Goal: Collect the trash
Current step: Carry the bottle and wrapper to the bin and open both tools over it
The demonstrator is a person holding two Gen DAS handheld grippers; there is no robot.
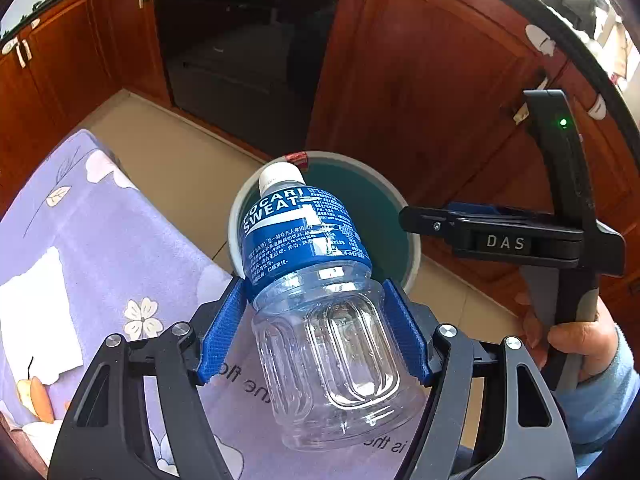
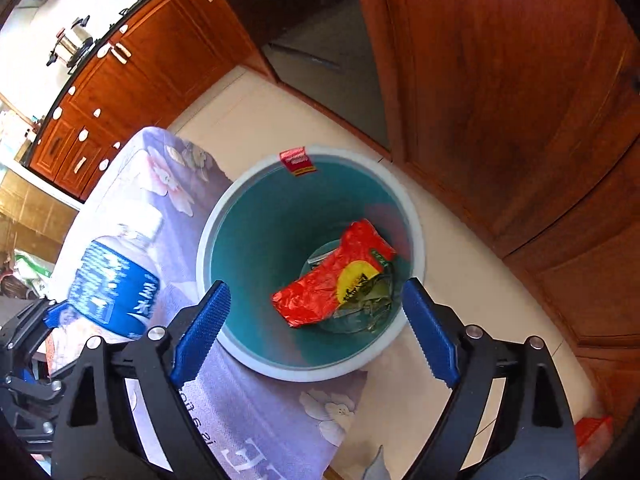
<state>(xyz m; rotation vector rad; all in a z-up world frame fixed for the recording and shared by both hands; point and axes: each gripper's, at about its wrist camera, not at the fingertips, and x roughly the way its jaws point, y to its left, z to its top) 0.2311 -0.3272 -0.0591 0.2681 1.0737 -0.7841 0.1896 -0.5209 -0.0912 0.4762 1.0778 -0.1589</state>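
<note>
Left gripper (image 1: 316, 328) has its blue pads clamped on both sides of a clear plastic bottle (image 1: 320, 300) with a blue Pocari Sweat label and white cap. The bottle sticks out ahead of the fingers, cap end pointing away, and the teal bin (image 1: 400, 220) with a white rim sits on the floor just past it.

Right gripper (image 2: 316, 328) is spread wide with nothing between the pads. It's hanging right above the bin (image 2: 248, 240), looking straight down into it. At the bottom, between and ahead of the 2 fingers, lies a crumpled red wrapper (image 2: 320, 280) with a yellow patch, and some clear plastic under it. A red tag (image 2: 297, 161) is on the far rim.

The flowery purple tablecloth (image 2: 240, 400) sits below and left of the right gripper, touching or overlapping the near rim. A white tissue (image 1: 36, 320) lies on it, left of the left gripper.
</note>
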